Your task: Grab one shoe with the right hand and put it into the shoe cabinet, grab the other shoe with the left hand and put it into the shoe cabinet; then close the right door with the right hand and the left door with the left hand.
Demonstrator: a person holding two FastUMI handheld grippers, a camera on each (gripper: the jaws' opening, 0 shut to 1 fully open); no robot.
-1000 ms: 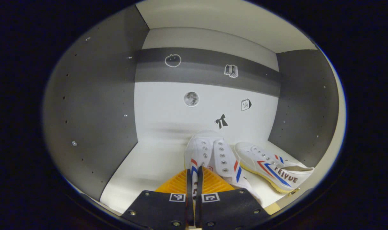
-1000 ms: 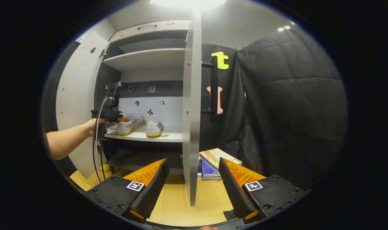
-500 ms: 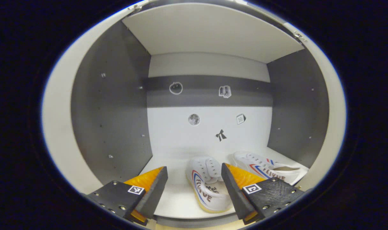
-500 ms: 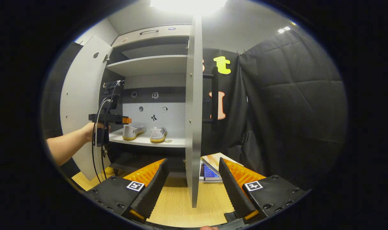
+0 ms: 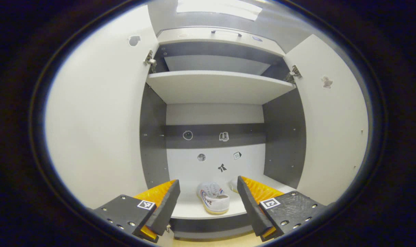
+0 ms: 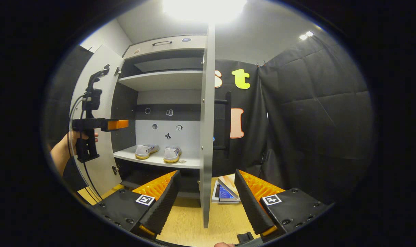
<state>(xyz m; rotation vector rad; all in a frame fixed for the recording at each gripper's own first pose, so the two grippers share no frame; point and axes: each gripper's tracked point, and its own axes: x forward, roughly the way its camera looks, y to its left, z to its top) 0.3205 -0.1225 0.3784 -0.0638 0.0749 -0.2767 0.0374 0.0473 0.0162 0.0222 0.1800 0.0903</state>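
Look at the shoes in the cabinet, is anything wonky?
A bit. The two shoes sit on one shelf but the left one is turned sideways, not parallel. Both doors hang open.

Two shoes (image 6: 158,152) on the cabinet shelf (image 6: 191,164) (both doors open), side by side.

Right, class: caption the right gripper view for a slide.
Two white canvas shoes rest on the grey cabinet shelf; open right claw faces the open right door's edge.

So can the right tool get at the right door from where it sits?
Probably yes. The right tool is open, and the right door's front edge stands between its fingers, with nothing in between. Both shoes already sit on the shelf.
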